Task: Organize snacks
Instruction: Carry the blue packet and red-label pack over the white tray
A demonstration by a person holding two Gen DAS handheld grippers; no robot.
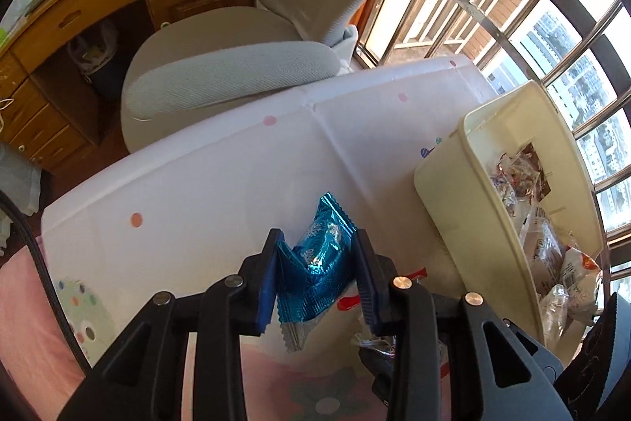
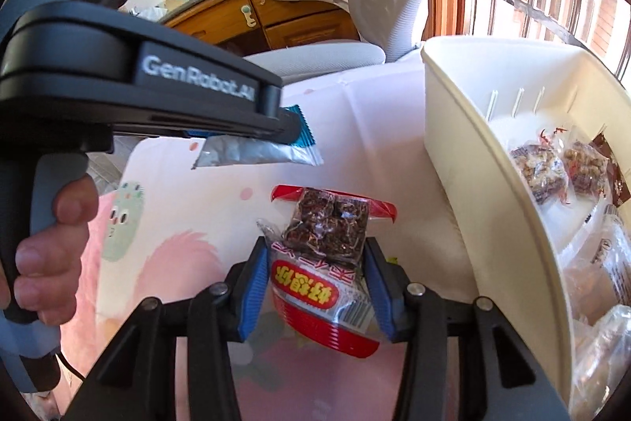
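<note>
My left gripper (image 1: 315, 255) is shut on a shiny blue snack packet (image 1: 321, 243), held above the white patterned tablecloth (image 1: 197, 192). The right wrist view shows that gripper from the side, a hand on its grip, with the blue packet (image 2: 301, 135) and its silver underside sticking out of the tip. My right gripper (image 2: 315, 283) is shut on a red and clear packet of dark snacks (image 2: 323, 235), both pads against its sides. A cream plastic bin (image 1: 445, 192) stands to the right and holds several wrapped snacks (image 2: 540, 168).
A grey office chair (image 1: 236, 73) stands behind the table, with a wooden desk (image 1: 79, 14) beyond it. Barred windows (image 1: 552, 26) run along the right. The bin's near wall (image 2: 465, 145) rises close beside my right gripper.
</note>
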